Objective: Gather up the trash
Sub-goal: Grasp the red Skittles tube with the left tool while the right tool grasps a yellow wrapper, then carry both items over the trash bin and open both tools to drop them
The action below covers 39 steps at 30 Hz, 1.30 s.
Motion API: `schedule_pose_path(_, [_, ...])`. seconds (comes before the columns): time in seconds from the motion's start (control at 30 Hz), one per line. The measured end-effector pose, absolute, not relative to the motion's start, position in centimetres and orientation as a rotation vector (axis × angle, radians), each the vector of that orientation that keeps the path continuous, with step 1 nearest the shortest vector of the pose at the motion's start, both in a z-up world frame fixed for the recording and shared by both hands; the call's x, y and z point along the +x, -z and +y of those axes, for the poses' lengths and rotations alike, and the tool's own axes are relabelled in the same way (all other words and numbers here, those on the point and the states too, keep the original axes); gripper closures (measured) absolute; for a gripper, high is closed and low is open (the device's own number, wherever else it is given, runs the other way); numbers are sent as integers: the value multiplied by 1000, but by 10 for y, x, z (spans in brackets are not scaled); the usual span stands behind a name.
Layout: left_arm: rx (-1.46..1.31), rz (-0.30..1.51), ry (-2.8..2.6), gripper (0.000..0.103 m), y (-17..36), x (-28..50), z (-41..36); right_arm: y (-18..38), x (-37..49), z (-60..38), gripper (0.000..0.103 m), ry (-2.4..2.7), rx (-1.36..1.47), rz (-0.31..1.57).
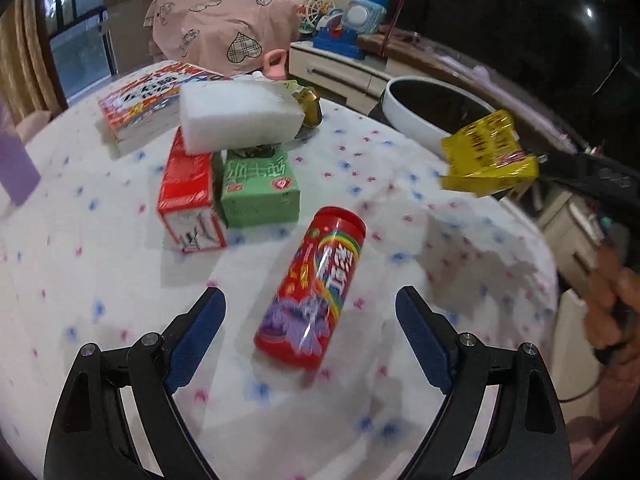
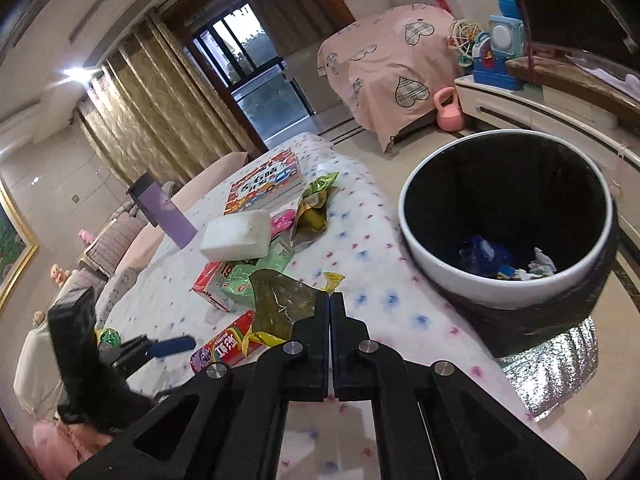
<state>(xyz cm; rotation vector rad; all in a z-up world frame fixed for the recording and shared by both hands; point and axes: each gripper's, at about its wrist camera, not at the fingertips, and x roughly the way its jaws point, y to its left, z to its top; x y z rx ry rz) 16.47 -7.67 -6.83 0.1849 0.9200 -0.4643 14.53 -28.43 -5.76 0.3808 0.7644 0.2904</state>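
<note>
A red candy tube (image 1: pixel 312 288) lies on the flowered tablecloth (image 1: pixel 100 260). Its near end is between the blue pads of my open left gripper (image 1: pixel 310 294), and neither pad touches it. My right gripper (image 2: pixel 330 296) is shut on a crumpled yellow wrapper (image 2: pixel 280 304) and holds it above the table near the bin. In the left wrist view that wrapper (image 1: pixel 488 156) hangs at the right, pinched by the right gripper (image 1: pixel 536 160). A white bin (image 2: pixel 508 288) with a black liner stands beside the table, with scraps inside. The tube (image 2: pixel 224 344) also shows in the right wrist view.
On the table are a red box (image 1: pixel 186 192), a green box (image 1: pixel 260 188), a white foam block (image 1: pixel 240 116), a picture book (image 1: pixel 140 108), green and gold wrappers (image 2: pixel 316 208) and a purple bottle (image 2: pixel 168 216). A person's hand (image 1: pixel 612 304) is at the right edge.
</note>
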Motion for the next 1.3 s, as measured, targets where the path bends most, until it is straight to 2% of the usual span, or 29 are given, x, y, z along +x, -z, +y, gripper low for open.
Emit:
schedule_pose_path(0.03, [208,924,461,15,71,166,-78,57,144,-286,103,-288,384,763])
schedule_pose_path(0.1, [250,931,466,35,76,166,-87,57,143,-290,103,-283,384,762])
schedule_pose_path(0.13, [263,940,466,61,79,168,-90,57,142,-292,103,-280,384,761])
schedule_pose_path(0.17, [271,956,465,68,83,168,-93,57,141,-294,103,-276,388,761])
schedule_pose_path(0.4, [155,921,487,69,71,158,-97,53,136,-313,103,-257,393,740])
schedule_pose_path(0.73, [27,895,559,69,47,167,-144,47,134,-348,103,-209,411,706])
schedule_pose_path(1.3, [82,844,624,69,19,201,-222,42,160,-404,103,-97,354,688])
